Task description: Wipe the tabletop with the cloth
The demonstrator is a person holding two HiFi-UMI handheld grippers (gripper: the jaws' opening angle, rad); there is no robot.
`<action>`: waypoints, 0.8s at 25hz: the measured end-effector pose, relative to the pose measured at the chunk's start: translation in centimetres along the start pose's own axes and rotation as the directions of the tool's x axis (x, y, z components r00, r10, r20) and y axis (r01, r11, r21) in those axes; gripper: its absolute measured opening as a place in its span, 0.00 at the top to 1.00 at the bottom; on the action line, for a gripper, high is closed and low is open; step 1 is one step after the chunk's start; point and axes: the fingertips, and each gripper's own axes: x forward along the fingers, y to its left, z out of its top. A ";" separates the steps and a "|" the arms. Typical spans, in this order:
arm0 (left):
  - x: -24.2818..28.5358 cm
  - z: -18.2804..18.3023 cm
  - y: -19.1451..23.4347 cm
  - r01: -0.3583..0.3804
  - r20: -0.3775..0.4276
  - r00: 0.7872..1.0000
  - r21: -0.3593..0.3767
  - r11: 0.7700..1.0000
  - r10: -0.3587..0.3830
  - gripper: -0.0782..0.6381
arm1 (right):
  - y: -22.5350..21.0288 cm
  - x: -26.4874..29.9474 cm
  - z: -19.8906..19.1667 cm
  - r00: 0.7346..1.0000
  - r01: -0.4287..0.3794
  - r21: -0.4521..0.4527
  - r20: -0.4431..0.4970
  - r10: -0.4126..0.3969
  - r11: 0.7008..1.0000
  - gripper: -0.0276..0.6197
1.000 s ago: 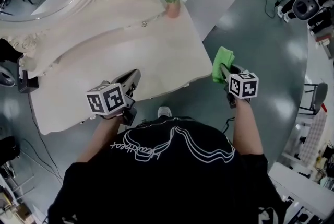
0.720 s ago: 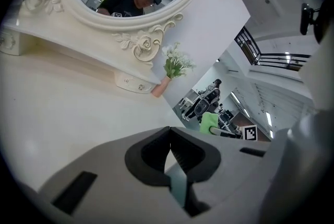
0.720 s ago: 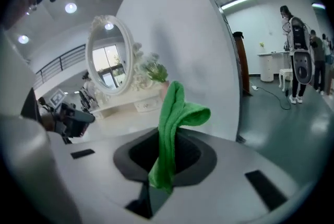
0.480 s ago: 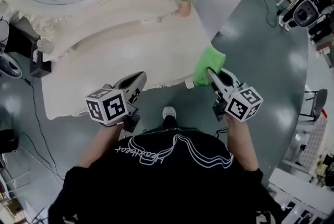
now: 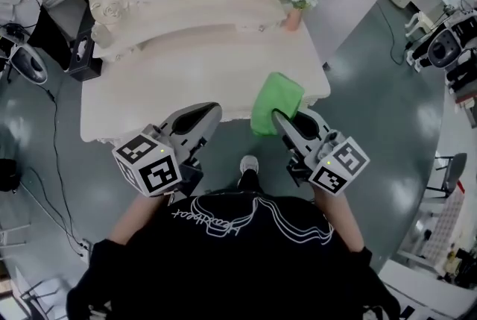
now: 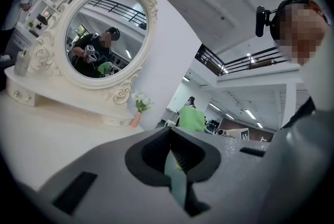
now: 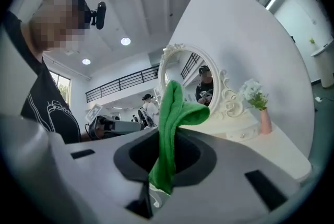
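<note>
— Where is the cloth?
— Your right gripper (image 5: 279,119) pinches the green cloth (image 5: 276,97); it stands up ahead of the jaws, by the vanity tabletop's (image 5: 179,76) near edge.
— And your left gripper (image 5: 211,113)?
— Jaws pressed together.

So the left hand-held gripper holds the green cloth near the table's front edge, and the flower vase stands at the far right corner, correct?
Not quite: the right hand-held gripper holds the green cloth, as the right gripper view shows. The left hand-held gripper is shut and empty. The table edge and flower vase are as you say.
</note>
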 end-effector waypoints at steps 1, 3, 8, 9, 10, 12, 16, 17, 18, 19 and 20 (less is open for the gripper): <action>-0.6 0.1 -0.1 -0.002 0.000 1.000 0.009 1.000 0.002 0.89 | 0.7 0.2 0.0 1.000 -0.008 -0.007 0.002 0.008 1.000 0.88; -1.7 -0.1 -0.1 -0.014 -0.003 1.000 0.019 1.000 0.015 0.89 | 1.7 0.7 -0.1 1.000 -0.020 -0.008 0.005 0.020 1.000 0.88; -4.1 -0.5 0.8 -0.046 0.010 0.999 0.001 0.999 0.046 0.89 | 3.2 1.9 -0.9 0.999 -0.039 -0.005 -0.014 0.039 0.999 0.88; -4.5 -0.6 1.0 -0.052 0.012 0.999 -0.003 0.999 0.052 0.89 | 3.4 2.2 -1.0 0.999 -0.044 -0.003 -0.018 0.044 0.999 0.88; -4.8 -0.7 1.2 -0.057 0.013 0.998 -0.007 0.998 0.057 0.89 | 3.6 2.5 -1.3 0.999 -0.048 -0.001 -0.022 0.048 0.999 0.88; -5.5 -1.0 1.7 -0.068 0.016 0.998 -0.015 0.998 0.068 0.89 | 4.0 3.2 -1.7 0.998 -0.058 0.004 -0.028 0.058 0.998 0.88; -6.7 -1.4 2.7 -0.096 0.020 0.995 -0.034 0.995 0.097 0.89 | 4.6 4.1 -2.3 0.997 -0.070 0.006 -0.040 0.070 0.998 0.88; -6.9 -1.4 3.0 -0.101 0.021 0.995 -0.039 0.994 0.102 0.89 | 4.6 4.3 -2.4 0.997 -0.070 0.005 -0.043 0.071 0.998 0.88; -7.2 -1.4 3.1 -0.106 0.023 0.994 -0.044 0.993 0.107 0.89 | 4.7 4.5 -2.4 0.997 -0.070 0.005 -0.045 0.070 0.998 0.88; -7.3 -1.4 3.3 -0.108 0.025 0.994 -0.047 0.993 0.109 0.89 | 4.8 4.6 -2.4 0.996 -0.070 0.003 -0.048 0.070 0.998 0.88; -7.5 -1.4 3.3 -0.109 0.025 0.994 -0.048 0.993 0.111 0.89 | 4.9 4.7 -2.5 0.996 -0.069 -0.001 -0.051 0.069 0.998 0.88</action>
